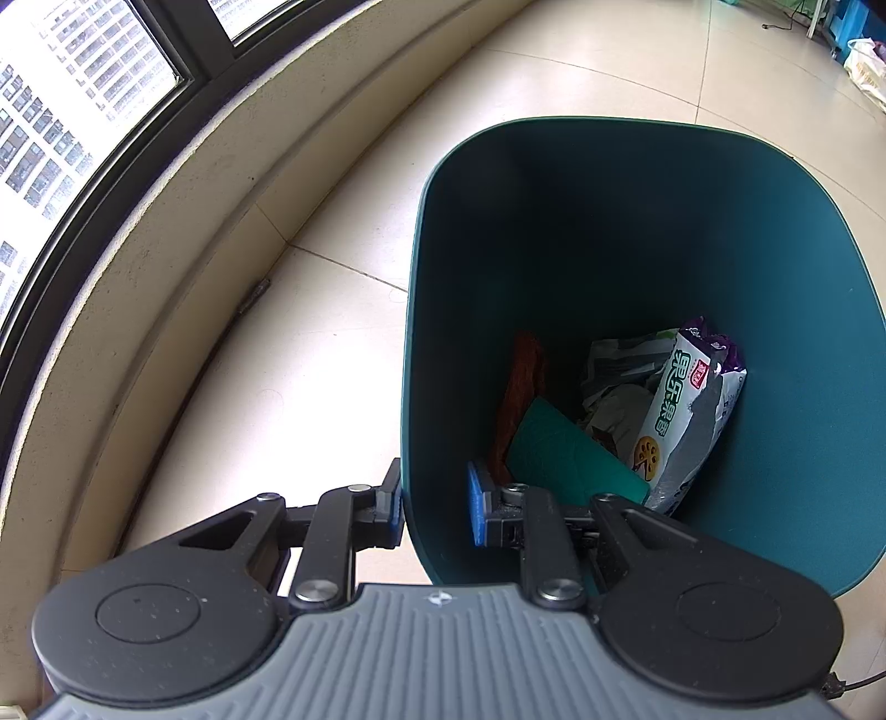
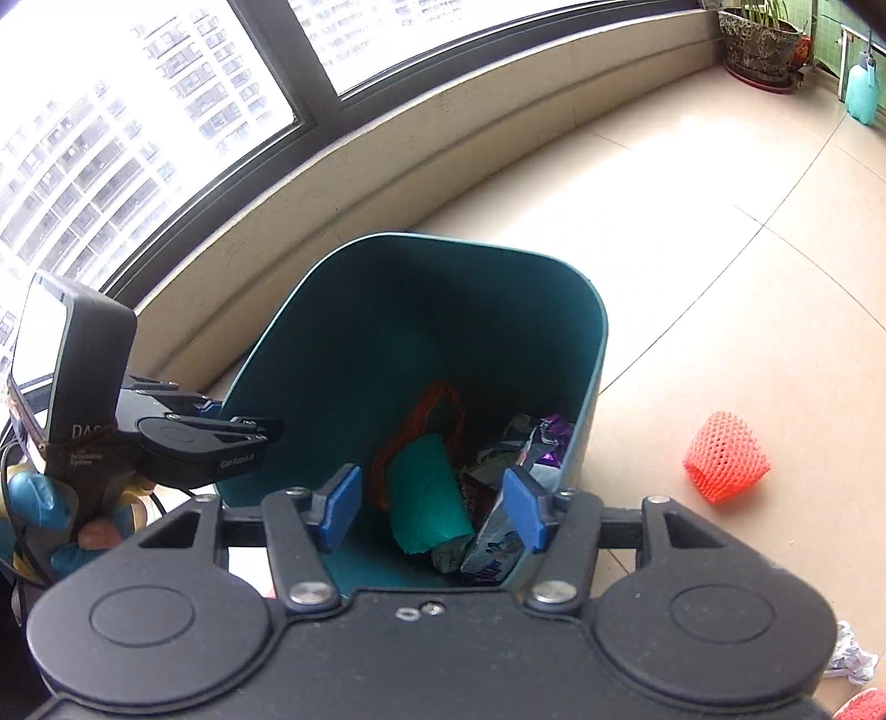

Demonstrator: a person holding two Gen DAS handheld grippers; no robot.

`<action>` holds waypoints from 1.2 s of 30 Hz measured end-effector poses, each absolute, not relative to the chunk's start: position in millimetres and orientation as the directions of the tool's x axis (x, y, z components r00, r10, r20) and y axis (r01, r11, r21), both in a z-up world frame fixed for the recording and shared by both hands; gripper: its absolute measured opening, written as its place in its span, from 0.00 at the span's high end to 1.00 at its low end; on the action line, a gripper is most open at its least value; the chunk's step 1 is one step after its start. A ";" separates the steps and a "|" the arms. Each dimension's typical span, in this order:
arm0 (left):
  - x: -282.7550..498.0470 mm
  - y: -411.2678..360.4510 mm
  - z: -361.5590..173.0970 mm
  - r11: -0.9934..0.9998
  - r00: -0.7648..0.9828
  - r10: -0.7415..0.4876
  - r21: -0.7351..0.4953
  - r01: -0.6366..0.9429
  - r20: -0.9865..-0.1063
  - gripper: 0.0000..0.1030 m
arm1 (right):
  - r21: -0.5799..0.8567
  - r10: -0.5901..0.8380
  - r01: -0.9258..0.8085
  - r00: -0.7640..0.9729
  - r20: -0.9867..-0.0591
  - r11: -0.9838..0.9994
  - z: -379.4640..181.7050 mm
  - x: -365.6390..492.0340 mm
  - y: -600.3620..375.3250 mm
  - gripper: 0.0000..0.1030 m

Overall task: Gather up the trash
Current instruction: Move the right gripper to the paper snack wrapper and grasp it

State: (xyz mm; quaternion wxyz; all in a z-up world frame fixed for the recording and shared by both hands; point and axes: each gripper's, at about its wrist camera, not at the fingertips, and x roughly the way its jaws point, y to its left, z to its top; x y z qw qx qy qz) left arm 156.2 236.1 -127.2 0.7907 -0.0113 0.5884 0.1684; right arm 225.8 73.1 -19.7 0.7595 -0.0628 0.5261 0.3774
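- Left gripper (image 1: pixel 433 507): clamped on the near wall of the teal bin (image 1: pixel 775 266), 1 pad outside, 1 inside.
- Right gripper (image 2: pixel 429 507): jaws parted, nothing between the pads; it hangs above the bin opening.
- Bin contents, left wrist view: white snack bag (image 1: pixel 678 421) with green lettering, teal folded piece (image 1: pixel 559 451), brown strip (image 1: pixel 520 387), crumpled paper behind.
- Right wrist view only: left gripper seen from the side at the bin rim, held by a hand in a blue glove (image 2: pixel 33 498); orange foam net (image 2: pixel 725 457) lying on the floor right of the bin, well apart from it; crumpled white scrap (image 2: pixel 850 656) at lower right.
- Left wrist view only: white bag (image 1: pixel 864 69) far across the floor.
- Surface: pale beige floor tiles (image 2: pixel 720 277).
- Room: curved low wall under dark-framed windows (image 1: pixel 83 111); potted plant (image 2: pixel 758 39) in the far corner.
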 end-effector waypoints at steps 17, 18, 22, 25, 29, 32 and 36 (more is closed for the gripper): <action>155.9 229.5 -130.9 0.937 0.247 0.282 0.211 -0.279 -0.927 0.80 | 0.186 0.248 -0.263 0.226 -0.942 0.947 -129.0 278.8 -116.2 0.28; 156.4 228.3 -131.7 0.936 0.245 0.286 0.216 -0.278 -0.926 0.80 | 0.182 0.231 -0.239 0.198 -0.952 0.954 -147.6 280.6 -127.3 0.26; 157.5 227.0 -133.4 0.933 0.238 0.300 0.231 -0.277 -0.924 0.80 | 0.146 0.169 -0.193 0.109 -0.980 0.970 -204.8 281.9 -151.3 0.20; 159.1 228.5 -133.9 0.931 0.230 0.299 0.231 -0.282 -0.926 0.80 | 0.130 0.141 -0.129 0.078 -0.987 0.983 -239.8 282.2 -170.0 0.20; 159.4 226.4 -135.2 0.930 0.229 0.312 0.248 -0.270 -0.922 0.80 | 0.119 0.120 -0.051 0.026 -0.992 0.992 -281.6 277.1 -186.8 0.20; 160.4 221.8 -139.7 0.927 0.227 0.334 0.275 -0.254 -0.915 0.80 | 0.099 0.099 -0.035 -0.022 -0.995 0.994 -306.6 271.1 -194.3 0.22; 161.8 221.6 -141.4 0.924 0.221 0.344 0.288 -0.250 -0.913 0.80 | 0.089 0.088 -0.034 -0.045 -0.995 0.995 -323.5 263.8 -198.9 0.28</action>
